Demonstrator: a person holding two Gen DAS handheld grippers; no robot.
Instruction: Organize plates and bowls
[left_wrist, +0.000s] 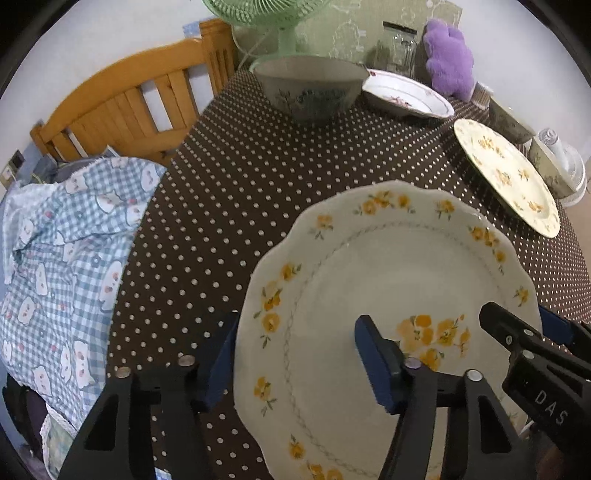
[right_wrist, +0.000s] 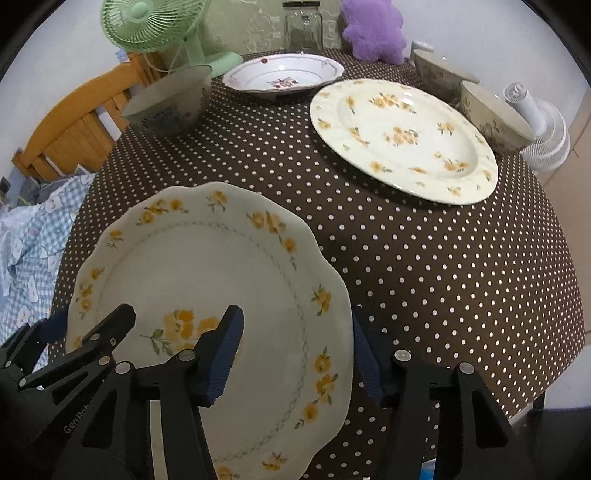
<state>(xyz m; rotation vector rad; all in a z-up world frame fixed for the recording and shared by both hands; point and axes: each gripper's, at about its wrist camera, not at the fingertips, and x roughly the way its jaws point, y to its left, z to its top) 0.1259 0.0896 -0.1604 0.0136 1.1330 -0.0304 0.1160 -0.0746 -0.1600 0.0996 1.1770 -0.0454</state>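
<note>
So far nothing is stacked: you have the scalloped plate (left_wrist: 388, 295) with yellow flowers nearest you on the dotted tablecloth (left_wrist: 240, 177), and every other dish sits apart from it.

Your left gripper (left_wrist: 295, 362) straddles that plate's left rim, one pad over the plate's face and the other outside the edge. Your right gripper (right_wrist: 295, 354) does the same on the right rim. Both sets of tongs stand part-way apart around the rim; whether the pads press on it yet, the views do not settle.

Beyond the scalloped plate to the right lies the round yellow-flowered plate (right_wrist: 402, 136). Behind that, the pink-patterned shallow dish (right_wrist: 284, 74). Beyond the scalloped plate to the left stands the deep bowl (left_wrist: 310, 88), and two more bowls (right_wrist: 491, 114) sit past the round plate.

Likely you are at the first pick. Gathering the plates together and nesting the three bowls is all left to do.
</note>
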